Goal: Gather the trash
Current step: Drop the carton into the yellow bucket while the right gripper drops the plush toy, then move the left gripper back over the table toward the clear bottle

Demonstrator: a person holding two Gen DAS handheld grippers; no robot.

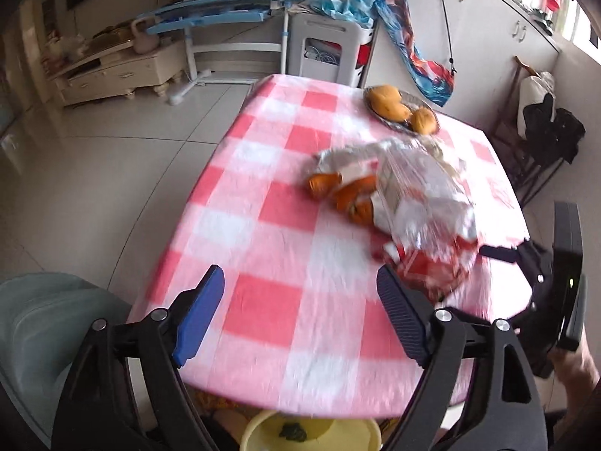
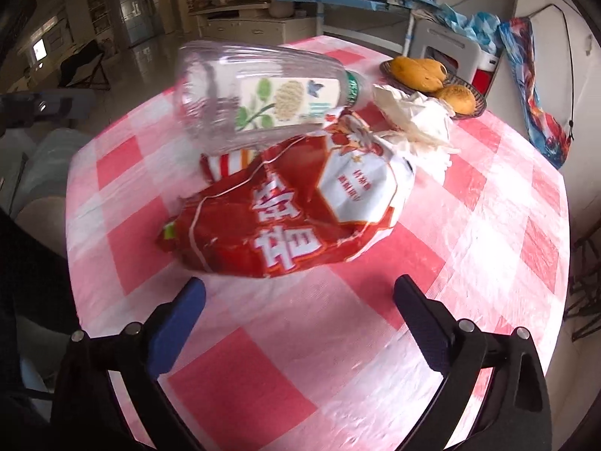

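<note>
Both grippers are wide apart and hold nothing – the right gripper (image 2: 298, 302) should slide low over the red bag (image 2: 285, 214) (it lies flat mid-table under the bottle (image 2: 259, 94)), while the left gripper (image 1: 300, 293) waits.

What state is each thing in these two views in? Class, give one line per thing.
Left gripper: open, empty.
Right gripper: open, empty.
Clear plastic bottle: on its side, empty.
Red snack bag: crumpled, on the cloth.
White paper: crumpled.
Orange peels: loose on the cloth.
Yellow bin: open.
</note>
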